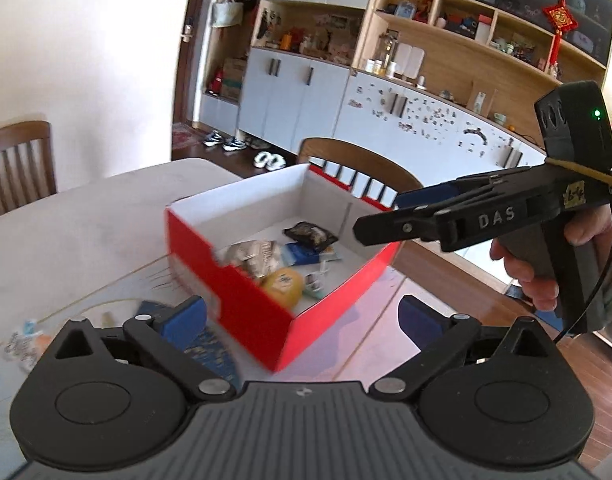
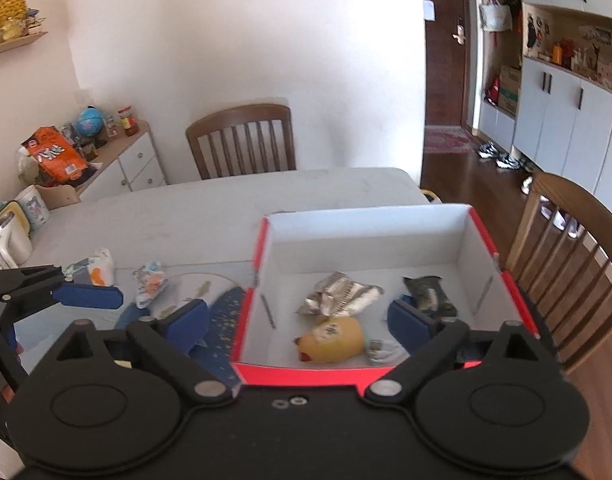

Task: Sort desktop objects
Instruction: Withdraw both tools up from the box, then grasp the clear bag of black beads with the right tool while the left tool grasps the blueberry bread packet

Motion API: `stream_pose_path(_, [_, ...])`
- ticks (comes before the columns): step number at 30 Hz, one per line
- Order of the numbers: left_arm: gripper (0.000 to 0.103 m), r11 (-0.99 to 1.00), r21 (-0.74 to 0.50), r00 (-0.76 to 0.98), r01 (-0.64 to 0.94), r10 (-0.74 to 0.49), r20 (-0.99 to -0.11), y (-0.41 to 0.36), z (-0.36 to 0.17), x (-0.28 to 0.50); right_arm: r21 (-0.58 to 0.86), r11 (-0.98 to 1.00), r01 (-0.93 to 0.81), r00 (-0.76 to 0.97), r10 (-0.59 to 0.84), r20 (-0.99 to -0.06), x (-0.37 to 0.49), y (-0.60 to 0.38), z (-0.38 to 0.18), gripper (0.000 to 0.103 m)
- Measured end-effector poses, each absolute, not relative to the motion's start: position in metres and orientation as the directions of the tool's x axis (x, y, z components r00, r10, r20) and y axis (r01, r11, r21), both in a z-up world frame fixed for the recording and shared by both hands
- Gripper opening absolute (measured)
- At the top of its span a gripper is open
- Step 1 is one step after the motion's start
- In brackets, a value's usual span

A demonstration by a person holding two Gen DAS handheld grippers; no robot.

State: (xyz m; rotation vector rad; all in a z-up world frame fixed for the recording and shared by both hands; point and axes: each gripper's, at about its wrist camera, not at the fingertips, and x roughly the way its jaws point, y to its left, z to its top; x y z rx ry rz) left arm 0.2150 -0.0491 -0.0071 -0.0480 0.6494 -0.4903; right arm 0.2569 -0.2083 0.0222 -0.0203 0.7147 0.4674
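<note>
A red box [image 1: 242, 304] with a white inside stands on the table; in the right wrist view its rim [image 2: 262, 256] is near. Inside lie a yellow toy [image 2: 333, 338], a crumpled silver wrapper [image 2: 337, 294], a dark packet [image 2: 427, 294] and a small white item [image 2: 383, 350]. My left gripper [image 1: 302, 316] is open and empty at the box's near corner. My right gripper [image 2: 298, 324] is open and empty above the box's near edge; it also shows in the left wrist view [image 1: 385, 216], hovering over the box's right side.
Left of the box on the table [image 2: 226, 200] lie a dark blue patterned item [image 2: 226, 320], white snack packets [image 2: 150, 284] and a tissue pack [image 2: 98, 270]. Wooden chairs [image 2: 242, 140] stand around. A kettle [image 2: 8, 236] and mug sit far left.
</note>
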Motion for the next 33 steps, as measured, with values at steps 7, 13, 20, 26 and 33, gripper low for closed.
stream_pose_path(7, [0.103,0.895,-0.209,0.698,0.394,-0.44,-0.566,-0.007,-0.018,0.196,0.131,0.887,-0.442,0.691,0.43,-0.581,0.241,-0.171,0.024,0.101])
stream_pose_path(13, [0.103,0.902,-0.227,0.69,0.366,-0.427,-0.584,0.019,-0.035,0.192,0.166,0.892,-0.421,0.708,0.437,-0.555,0.236,-0.145,0.017,0.102])
stream_pose_path(20, [0.103,0.911,-0.179,0.689,0.372,-0.4,-0.604,0.038,-0.056,0.191,0.162,0.881,-0.445,0.668,0.447,-0.595,0.242,-0.112,0.002,0.102])
stream_pose_path(26, [0.103,0.906,-0.187,0.668,0.38,-0.408,-0.622,0.057,-0.076,0.198,0.135,0.873,-0.468,0.646,0.442,-0.622,0.245,-0.084,-0.009,0.102])
stream_pose_path(33, [0.103,0.889,-0.192,0.647,0.416,-0.437,-0.625,0.071,-0.094,0.207,0.099,0.879,-0.466,0.623,0.406,-0.668,0.258,-0.059,-0.028,0.102])
